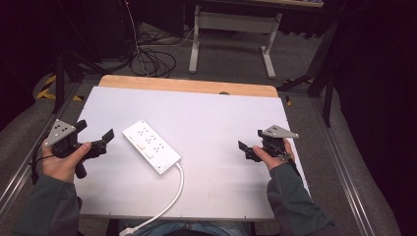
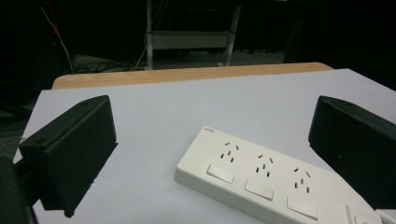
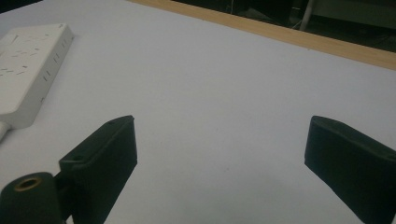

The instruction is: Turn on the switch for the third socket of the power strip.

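The left tool [image 1: 98, 139] is held in the person's left hand [image 1: 61, 164] near the left edge of the worktop [image 1: 221, 128], its two black jaws spread wide with nothing between them. It points toward a white power strip [image 1: 151, 146] lying just beside it on the white surface. In the left gripper view, the power strip [image 2: 275, 184] sits between and beyond the jaws, apart from both. It shows three sets of sockets, each with a white rocker switch in front. A small grey mark is printed near its far corner, too small to read.

The right tool [image 1: 250, 145] is held in the person's right hand [image 1: 273, 158] near the right side of the worktop, well apart from the strip. Its jaws are also spread wide and hold nothing. In the right gripper view, bare white surface lies between them, and the power strip [image 3: 28, 70] appears at far left.

A white cable [image 1: 169, 199] runs from the strip's near end over the front edge of the worktop. A band of bare wood [image 1: 187, 85] shows along the far edge. Beyond it stand a grey metal frame [image 1: 231, 39] and loose cables [image 1: 152, 61] on the floor.
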`<state>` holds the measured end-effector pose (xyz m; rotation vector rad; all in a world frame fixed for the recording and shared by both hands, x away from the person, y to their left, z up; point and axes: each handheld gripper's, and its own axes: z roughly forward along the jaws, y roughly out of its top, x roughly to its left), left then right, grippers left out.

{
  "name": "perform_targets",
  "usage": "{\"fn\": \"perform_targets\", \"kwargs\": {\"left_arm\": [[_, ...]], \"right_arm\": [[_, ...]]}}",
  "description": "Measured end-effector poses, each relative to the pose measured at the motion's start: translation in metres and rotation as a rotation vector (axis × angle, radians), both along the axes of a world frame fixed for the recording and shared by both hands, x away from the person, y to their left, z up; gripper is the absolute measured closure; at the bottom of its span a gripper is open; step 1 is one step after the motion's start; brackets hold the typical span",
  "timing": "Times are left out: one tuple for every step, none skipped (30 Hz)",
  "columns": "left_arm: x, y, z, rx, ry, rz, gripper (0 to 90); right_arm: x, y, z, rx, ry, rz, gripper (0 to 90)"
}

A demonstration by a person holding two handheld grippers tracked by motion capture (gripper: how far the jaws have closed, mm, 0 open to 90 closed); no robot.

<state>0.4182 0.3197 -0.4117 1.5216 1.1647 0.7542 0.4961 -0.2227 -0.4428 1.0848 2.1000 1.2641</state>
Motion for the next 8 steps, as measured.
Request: {"fn": "perform_targets", "kwargs": {"left_arm": [[0.0001, 0.0000, -0.0001, -0.001, 0.001, -0.001, 1.5], [0.0003, 0.0001, -0.0003, -0.001, 0.002, -0.004, 1.5], [0.0005, 0.0001, -0.0004, 0.000, 0.003, -0.005, 1.6], [0.0006, 0.0002, -0.0005, 0.002, 0.002, -0.005, 1.6], [0.0006, 0.0002, -0.0004, 0.001, 0.003, -0.007, 1.7], [0.0005, 0.0001, -0.0004, 0.001, 0.002, -0.008, 1.8], [0.0004, 0.0000, -0.0004, 0.000, 0.002, -0.009, 1.9], [0.0004, 0.0000, -0.0004, 0.000, 0.003, -0.009, 1.9]], "right_arm": [[0.0002, 0.0000, -0.0001, -0.001, -0.001, 0.002, 9.8], [0.0002, 0.0001, -0.0001, -0.001, -0.001, 0.002, 9.9], [0.0003, 0.0001, -0.0002, -0.001, -0.002, 0.003, 9.8], [0.0003, 0.0001, -0.0002, -0.001, 0.001, 0.001, 9.9], [0.0003, 0.0000, -0.0003, -0.001, 0.001, 0.000, 9.8], [0.0003, 0.0000, -0.0002, -0.001, 0.001, 0.001, 9.9], [0.0003, -0.0001, -0.0001, -0.001, -0.001, 0.002, 9.8], [0.0000, -0.0001, 0.0001, 0.000, -0.001, 0.000, 9.9]]}}
